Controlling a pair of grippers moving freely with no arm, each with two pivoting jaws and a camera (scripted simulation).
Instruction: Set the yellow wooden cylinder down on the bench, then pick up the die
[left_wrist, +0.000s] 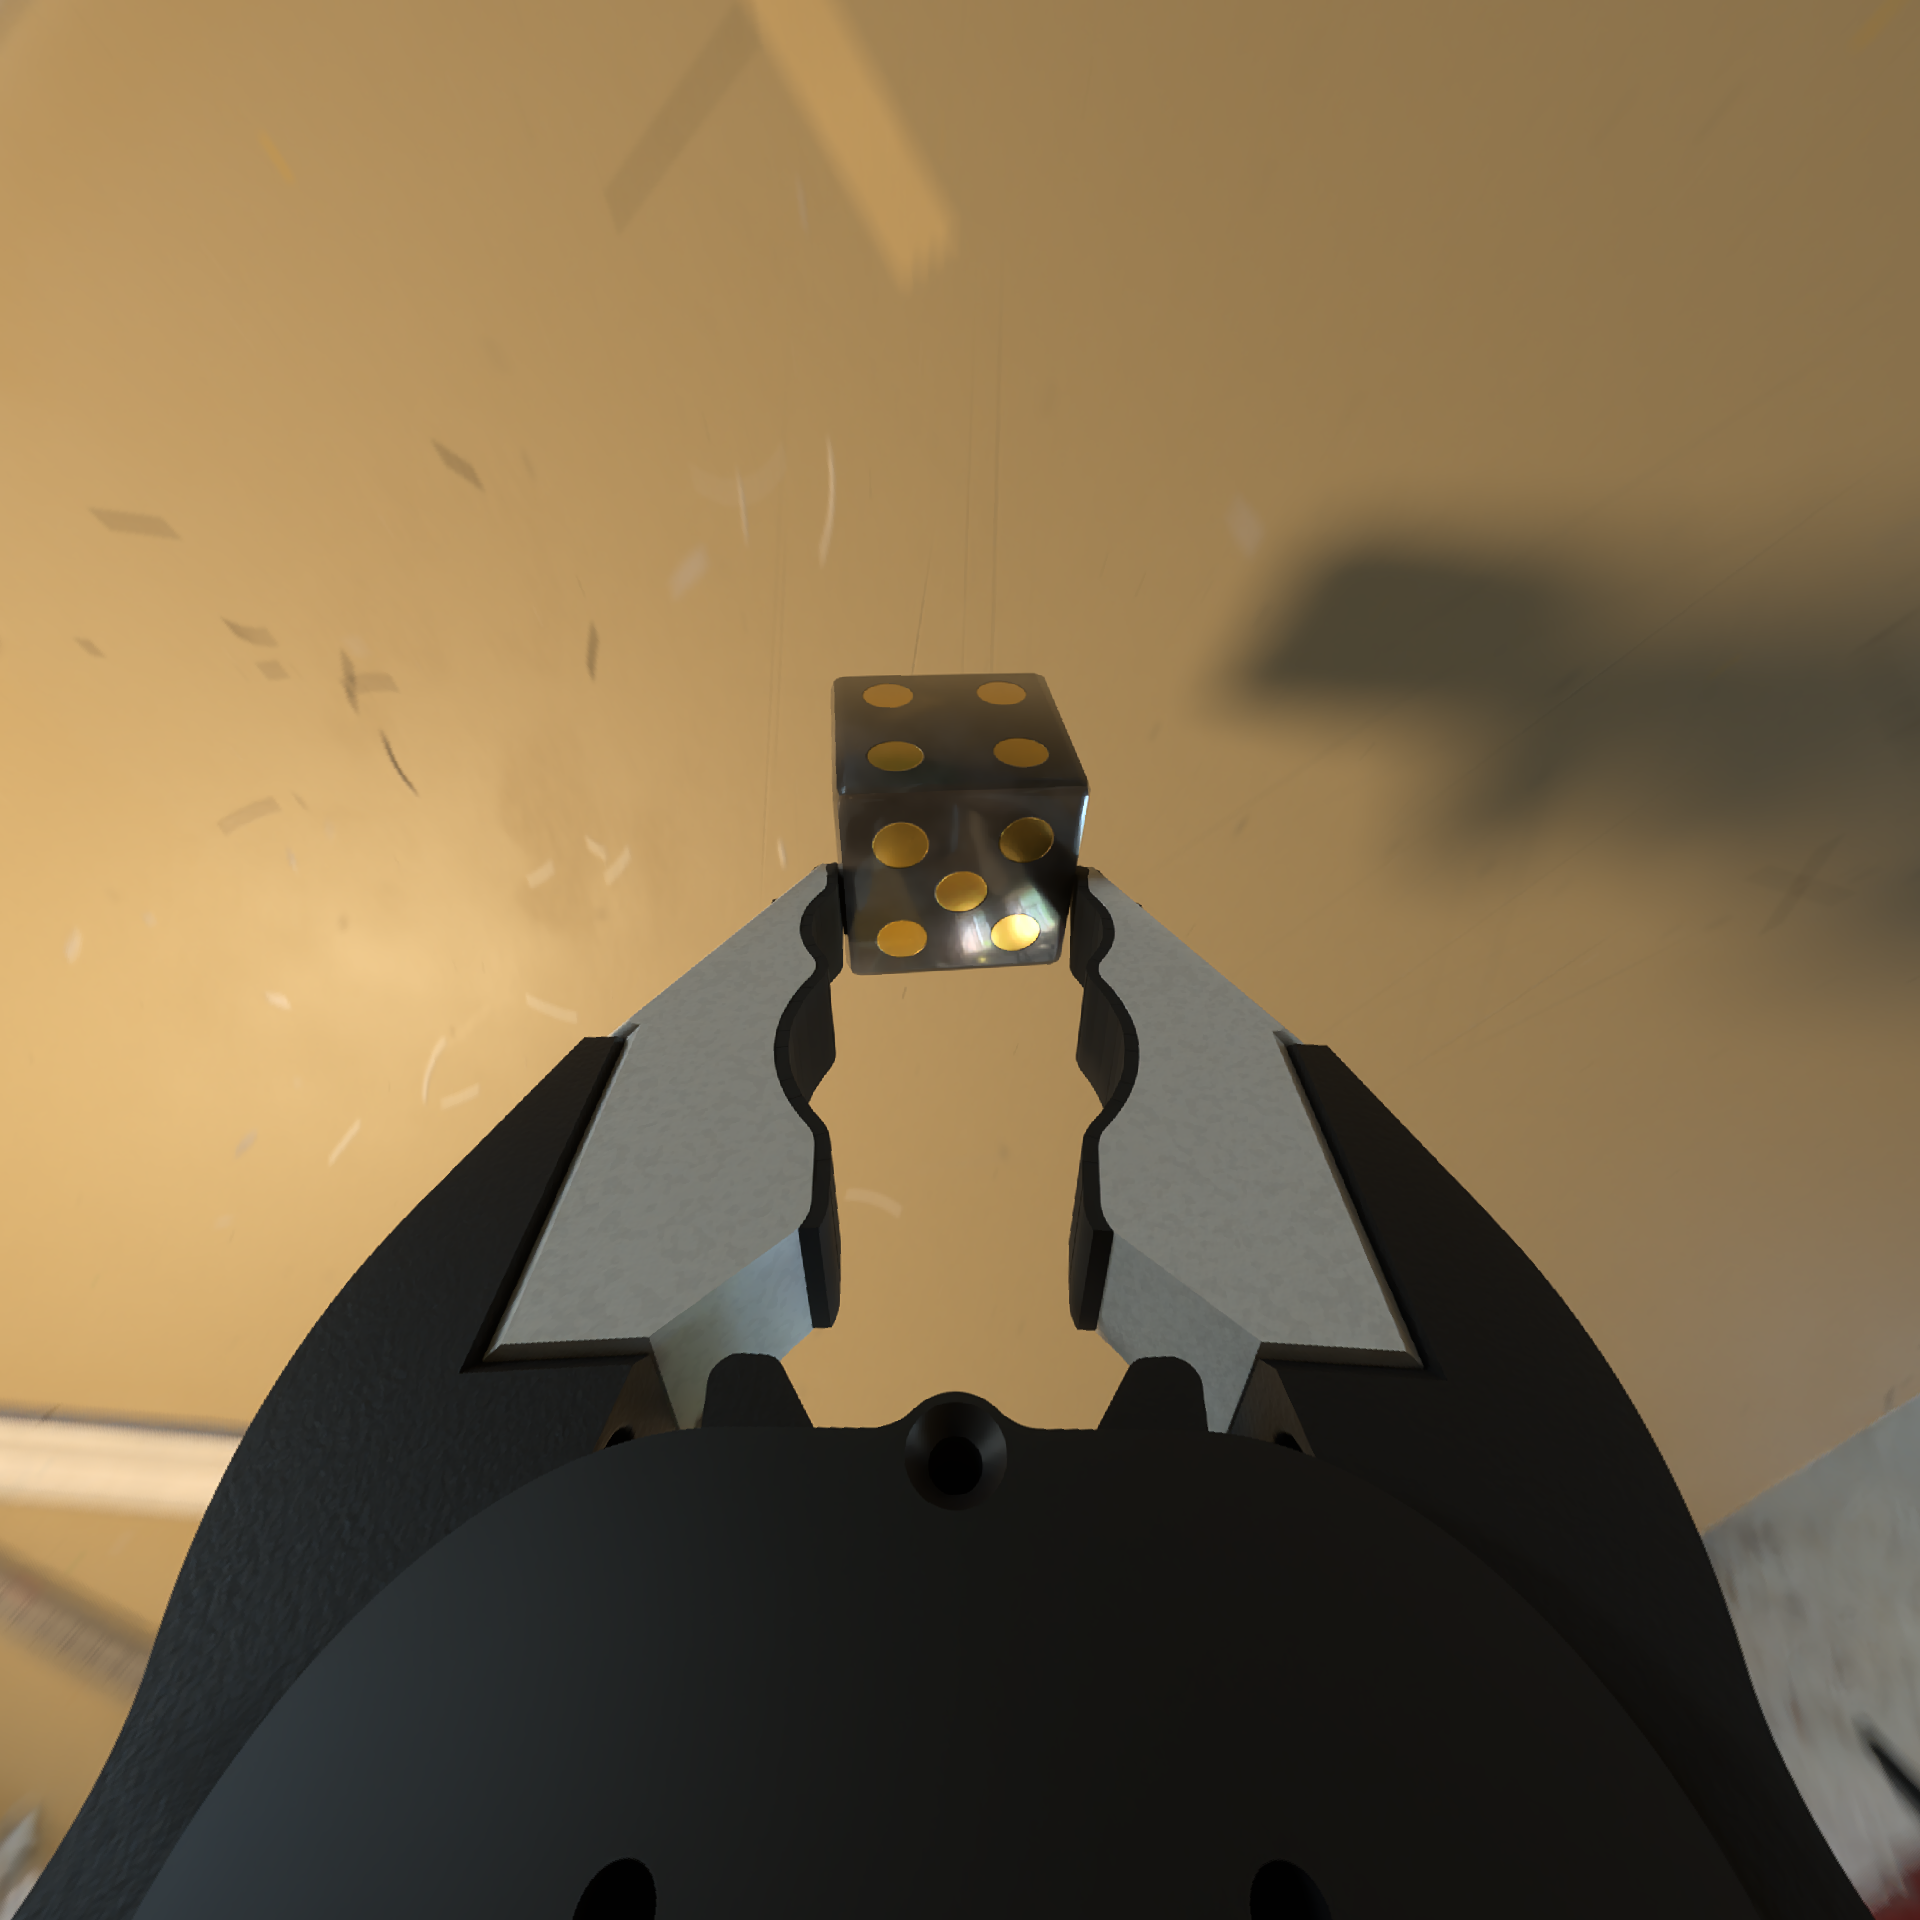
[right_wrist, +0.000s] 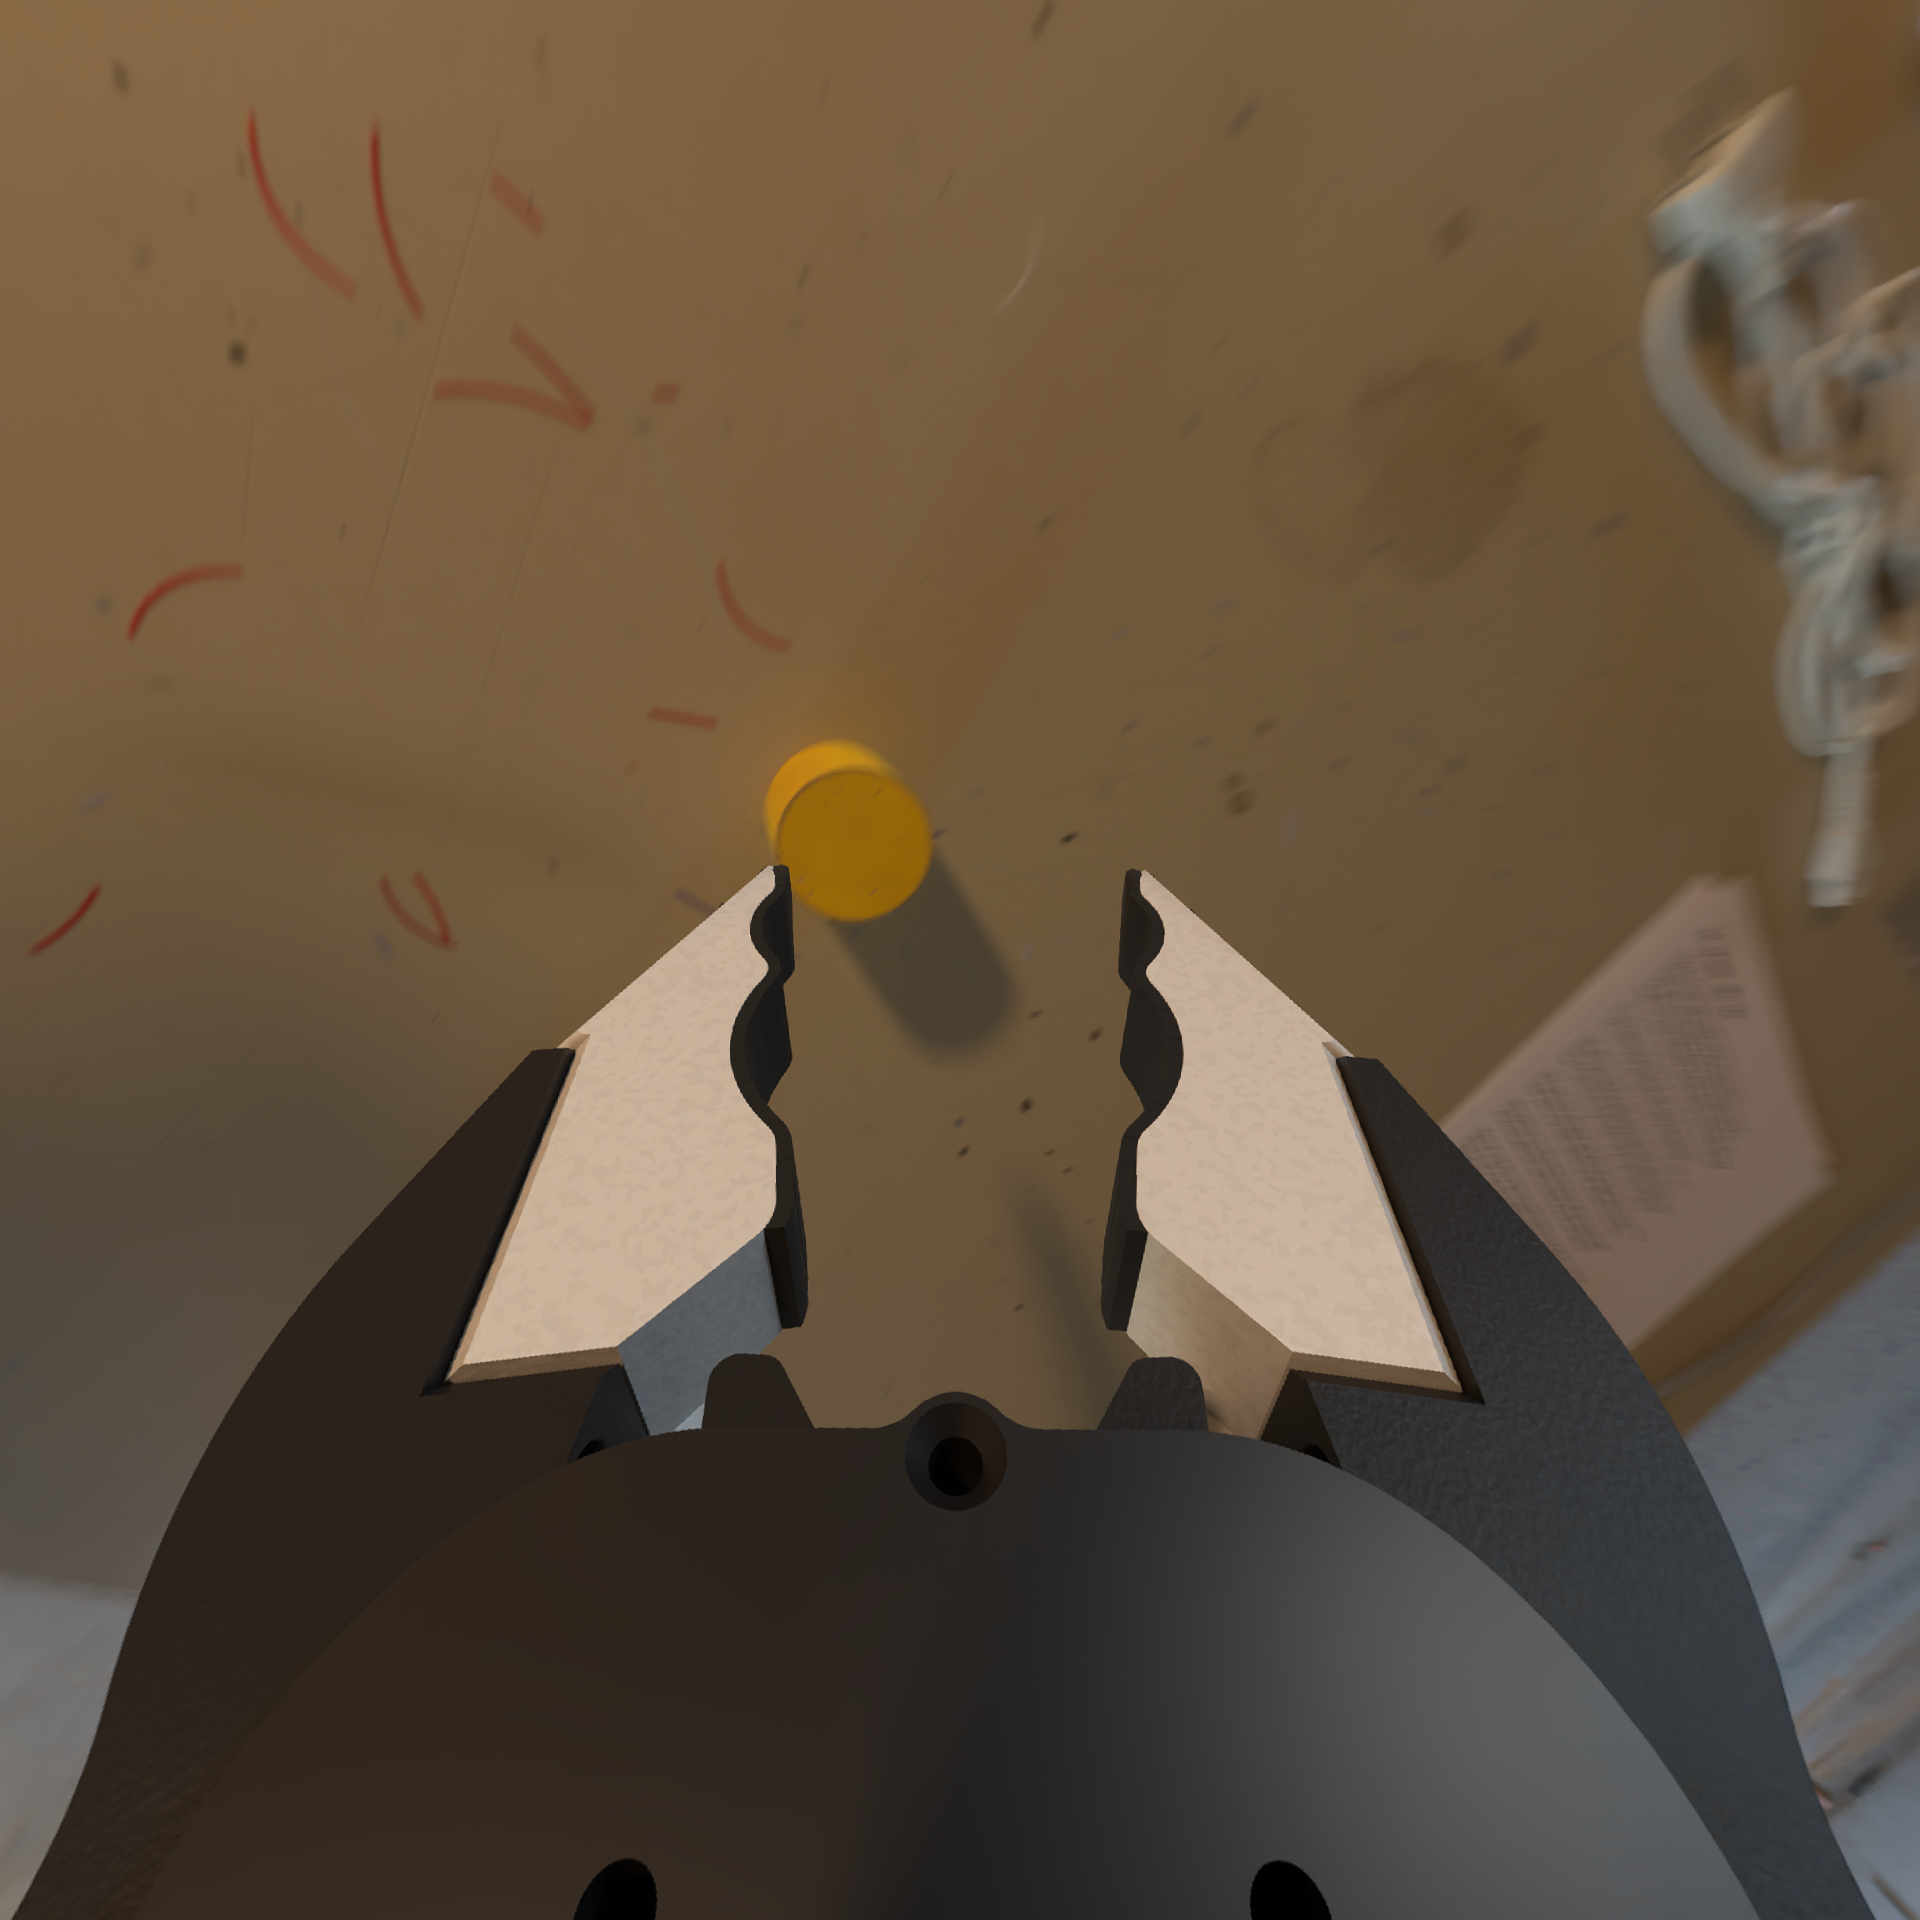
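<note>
In the left wrist view my left gripper (left_wrist: 956, 909) is shut on the die (left_wrist: 958, 821), a dark translucent cube with gold dots. The two fingertips press its lower sides, and most of the die sticks out past them above the tan bench (left_wrist: 416, 935). In the right wrist view my right gripper (right_wrist: 956, 883) is open and empty. The yellow wooden cylinder (right_wrist: 852, 831) stands on the bench (right_wrist: 416, 727) just beyond the tips, nearer the left finger, casting a shadow toward the gripper.
A coil of pale rope (right_wrist: 1787, 468) lies at the right in the right wrist view, with a printed sheet of paper (right_wrist: 1652, 1101) below it. Red scribbles (right_wrist: 499, 384) mark the bench. A pale wooden strip (left_wrist: 852, 135) lies far ahead in the left wrist view.
</note>
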